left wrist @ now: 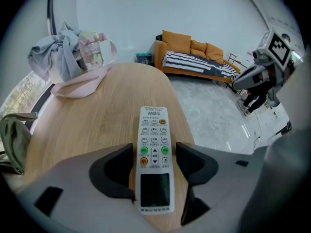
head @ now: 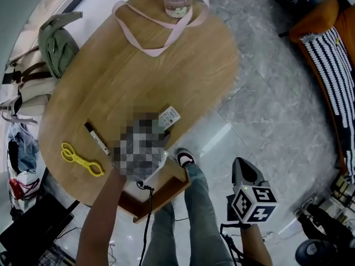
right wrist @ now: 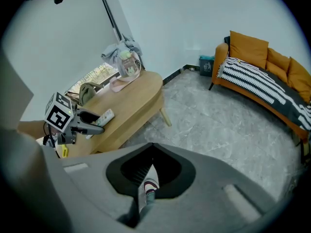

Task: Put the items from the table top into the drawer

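A white push-button remote control [left wrist: 154, 130] lies flat on the oval light-wood surface [left wrist: 97, 125], lower centre of the left gripper view. The left gripper [left wrist: 154, 150] brackets it, fingers apart with a sliver of gap on each side. The right gripper [right wrist: 153, 148], over the grey marble floor [right wrist: 218, 115], has its fingers pressed together, empty. Yellow plastic scissors [head: 82, 159] and a black marker pen [head: 96, 138] lie at the head view's lower left.

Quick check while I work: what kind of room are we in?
Probably a home living room or lounge: an orange sofa with a black-and-white striped throw, an oval wooden table, and a polished grey marble-look floor.
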